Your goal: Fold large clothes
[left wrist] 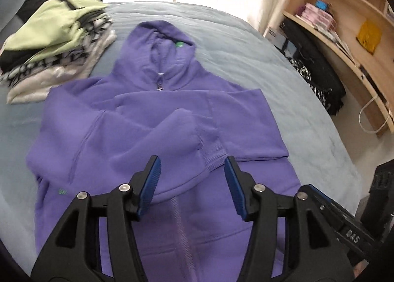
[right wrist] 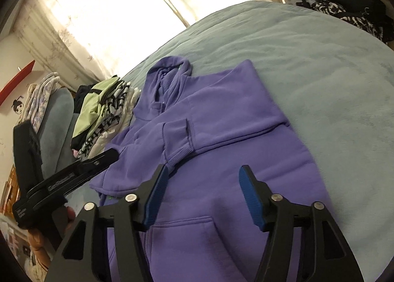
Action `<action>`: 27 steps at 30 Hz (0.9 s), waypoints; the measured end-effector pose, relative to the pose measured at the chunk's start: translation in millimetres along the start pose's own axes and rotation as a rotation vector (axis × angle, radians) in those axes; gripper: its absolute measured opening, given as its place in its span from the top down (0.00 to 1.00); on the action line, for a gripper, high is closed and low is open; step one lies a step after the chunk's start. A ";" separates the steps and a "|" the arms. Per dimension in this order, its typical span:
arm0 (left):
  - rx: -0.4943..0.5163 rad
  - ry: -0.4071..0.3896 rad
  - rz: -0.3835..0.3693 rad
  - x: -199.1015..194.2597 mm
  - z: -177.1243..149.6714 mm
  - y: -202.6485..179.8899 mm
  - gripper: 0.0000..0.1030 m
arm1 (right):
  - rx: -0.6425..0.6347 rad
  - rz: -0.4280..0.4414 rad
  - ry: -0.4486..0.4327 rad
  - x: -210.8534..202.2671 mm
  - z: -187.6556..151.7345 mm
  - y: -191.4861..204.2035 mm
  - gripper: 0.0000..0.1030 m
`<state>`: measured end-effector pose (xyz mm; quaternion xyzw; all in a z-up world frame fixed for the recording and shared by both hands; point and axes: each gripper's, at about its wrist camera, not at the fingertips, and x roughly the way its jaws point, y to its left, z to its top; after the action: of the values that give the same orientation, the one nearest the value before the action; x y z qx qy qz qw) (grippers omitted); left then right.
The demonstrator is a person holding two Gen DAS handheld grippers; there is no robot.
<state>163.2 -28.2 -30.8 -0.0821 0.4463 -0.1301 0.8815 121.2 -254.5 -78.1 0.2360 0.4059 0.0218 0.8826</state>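
Observation:
A purple zip hoodie lies face up on the blue-grey bed, hood toward the window. Both sleeves are folded across the chest, and a ribbed cuff lies on top. My left gripper is open and empty, just above the hoodie's middle near the cuff. In the right wrist view the hoodie fills the centre. My right gripper is open and empty above the hoodie's lower half, close to the cuff. The left gripper's body shows at the left in that view.
A stack of folded clothes, green on top, sits on the bed left of the hood; it also shows in the right wrist view. Wooden shelves and dark bags stand right of the bed. A bright curtained window is behind.

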 end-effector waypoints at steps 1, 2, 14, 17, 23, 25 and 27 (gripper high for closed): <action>-0.017 -0.008 0.004 -6.4 -4.4 8.3 0.49 | -0.005 0.003 0.010 4.7 -1.2 7.2 0.39; -0.034 -0.016 0.009 -12.4 -9.9 18.1 0.48 | -0.010 0.009 0.023 9.7 -1.9 10.5 0.39; -0.189 -0.050 0.052 -41.5 -55.7 128.5 0.47 | -0.140 0.055 0.154 123.0 49.8 81.9 0.37; -0.219 -0.060 0.033 -41.4 -57.2 145.2 0.47 | -0.113 0.055 0.209 164.4 66.9 79.7 0.37; -0.260 -0.059 -0.003 -30.7 -61.4 161.5 0.47 | -0.102 0.032 0.237 230.6 78.1 74.8 0.38; -0.270 -0.057 -0.011 -27.5 -62.6 164.2 0.47 | -0.135 0.028 0.239 238.1 74.9 81.9 0.55; -0.279 -0.055 -0.015 -25.3 -63.7 165.6 0.47 | -0.191 0.068 0.266 241.2 70.6 95.0 0.83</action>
<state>123.2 135.4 -92.1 -0.2109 0.4351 -0.0710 0.8724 348.6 -142.8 -167.7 0.1595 0.5071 0.1213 0.8382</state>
